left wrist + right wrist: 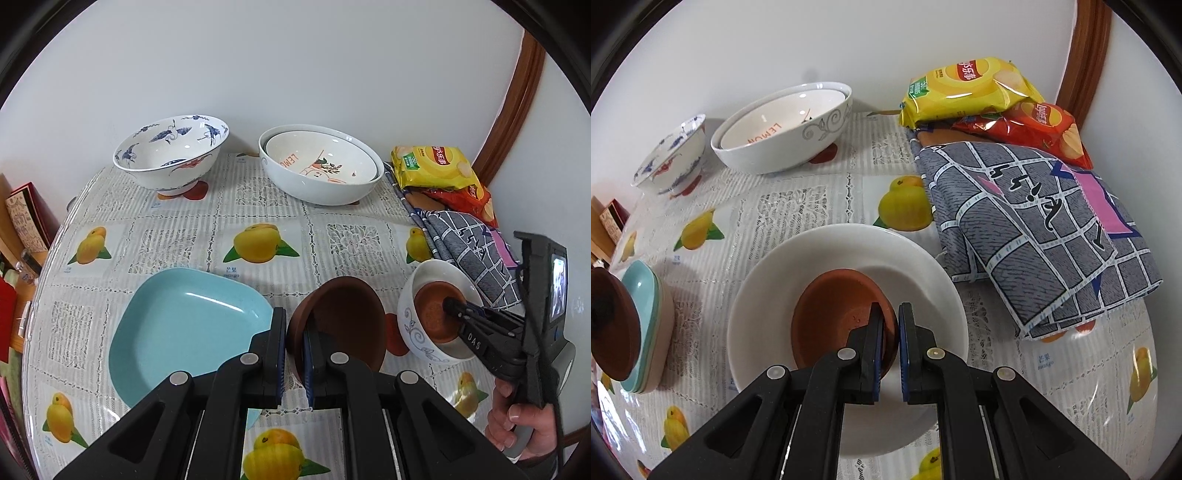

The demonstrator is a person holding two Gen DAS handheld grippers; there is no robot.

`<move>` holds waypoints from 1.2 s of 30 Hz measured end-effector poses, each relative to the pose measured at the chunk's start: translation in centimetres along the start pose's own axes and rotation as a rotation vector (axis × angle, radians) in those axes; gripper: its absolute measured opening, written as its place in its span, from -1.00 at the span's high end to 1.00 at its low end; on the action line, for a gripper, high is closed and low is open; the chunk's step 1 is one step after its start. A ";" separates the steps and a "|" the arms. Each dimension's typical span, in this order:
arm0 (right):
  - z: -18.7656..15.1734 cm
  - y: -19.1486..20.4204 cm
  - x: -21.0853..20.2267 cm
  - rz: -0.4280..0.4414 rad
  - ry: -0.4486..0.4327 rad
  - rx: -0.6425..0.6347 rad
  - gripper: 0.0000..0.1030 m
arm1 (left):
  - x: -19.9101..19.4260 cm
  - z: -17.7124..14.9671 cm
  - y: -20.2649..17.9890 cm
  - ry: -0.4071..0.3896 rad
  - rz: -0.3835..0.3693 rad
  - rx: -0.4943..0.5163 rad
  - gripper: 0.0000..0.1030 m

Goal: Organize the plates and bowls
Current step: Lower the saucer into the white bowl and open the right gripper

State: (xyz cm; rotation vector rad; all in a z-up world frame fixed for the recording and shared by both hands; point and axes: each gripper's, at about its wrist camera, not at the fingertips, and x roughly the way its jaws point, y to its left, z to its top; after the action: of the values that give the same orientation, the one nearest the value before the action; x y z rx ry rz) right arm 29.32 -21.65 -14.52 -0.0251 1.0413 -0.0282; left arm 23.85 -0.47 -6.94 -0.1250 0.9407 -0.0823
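Both tongs grip brown dishes. Our left tongs (pixel 293 354) are nearly closed, pinching the rim of a brown bowl (pixel 340 314) that is tilted on edge just beside the blue plate (pixel 184 325) on the counter (pixel 332 240). Our right tongs (pixel 890 332) are likewise almost closed on the rim of a second brown dish (pixel 834 317), which sits tilted inside a small white bowl (pixel 798 280) with a grey scroll pattern on its outer wall.

At the back of the counter, a wide white bowl (pixel 798 151) with the same grey scrolls holds a shallower white bowl (pixel 325 157) nested inside; that one bears orange lettering reading "LEMON" and a fruit drawing. To its left stands a white bowl (pixel 166 158) painted with blue cranes; nothing shows inside it.

On the right lies a folded grey checked cloth (pixel 1034 229) with a pink patch and black characters we cannot read. Behind it rest a yellow Lay's crisp bag (pixel 967 88) and a red Lay's crisp bag (pixel 1034 129), the yellow one on top.

The counter's covering shows printed mangoes labelled "mango" beneath Chinese characters.
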 end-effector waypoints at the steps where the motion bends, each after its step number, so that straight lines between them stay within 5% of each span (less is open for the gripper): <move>1: 0.0 0.2 0.2 -0.012 0.005 -0.015 0.85 | 0.1 0.0 0.0 0.001 -0.001 -0.001 0.84; 20: -0.1 2.3 1.4 -0.115 0.087 -0.119 0.63 | 0.3 0.0 0.5 0.007 -0.004 -0.005 0.84; 36: -0.7 -0.2 -4.1 -0.055 -0.014 -0.031 0.39 | -2.4 -0.8 -1.0 -0.021 -0.017 0.022 0.84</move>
State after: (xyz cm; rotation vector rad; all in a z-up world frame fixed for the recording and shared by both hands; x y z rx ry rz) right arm 26.63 -21.66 -11.29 -0.0818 1.0268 -0.0617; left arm 21.81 -1.27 -5.36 -0.1131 0.9180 -0.1070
